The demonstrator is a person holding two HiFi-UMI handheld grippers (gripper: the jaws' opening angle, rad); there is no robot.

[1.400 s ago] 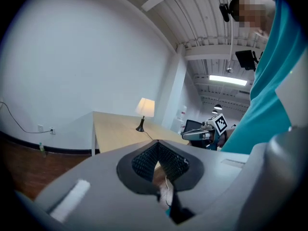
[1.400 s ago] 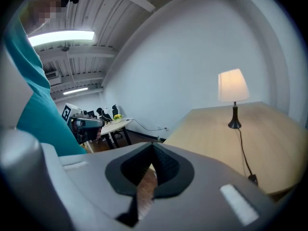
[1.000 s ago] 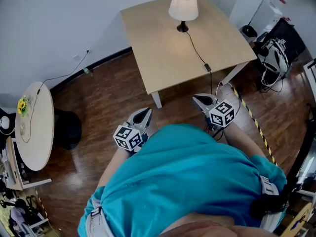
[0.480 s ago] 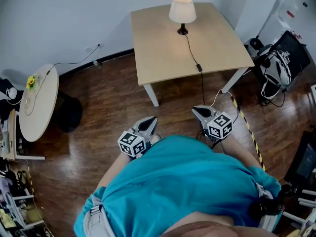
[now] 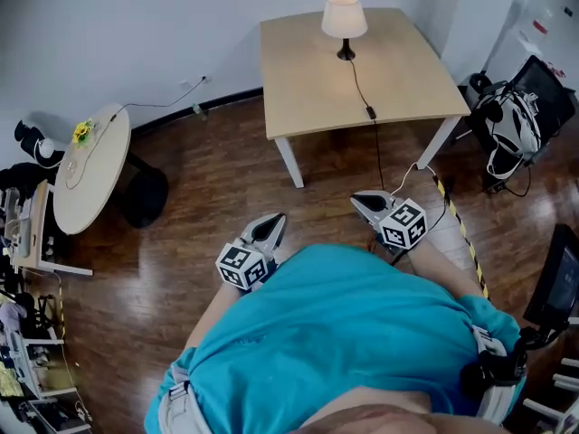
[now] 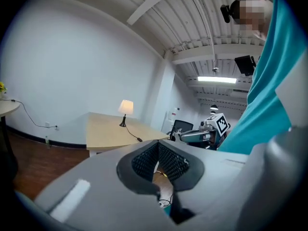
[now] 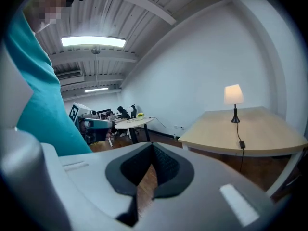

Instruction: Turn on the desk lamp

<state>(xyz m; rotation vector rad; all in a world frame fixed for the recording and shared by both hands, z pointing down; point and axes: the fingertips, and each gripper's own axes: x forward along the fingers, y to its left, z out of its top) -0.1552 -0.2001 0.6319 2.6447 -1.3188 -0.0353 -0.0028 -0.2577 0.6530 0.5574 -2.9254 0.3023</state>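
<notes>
The desk lamp (image 5: 345,14) glows on the tabletop (image 5: 308,80), well ahead of both grippers, so the task looks done, with 0 steps left. Your left gripper (image 5: 274,220) and right gripper (image 5: 357,199) hang by your waist over the wooden floor (image 5: 208,179), each with jaws closed on nothing. The cord switch (image 5: 370,112) is too small to read. Your teal shirt (image 5: 344,333) blocks the floor beneath you.

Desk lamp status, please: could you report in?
Left gripper, right gripper shut, empty. Desk lamp on table, glowing, out of reach. Only wood floor between.
</notes>
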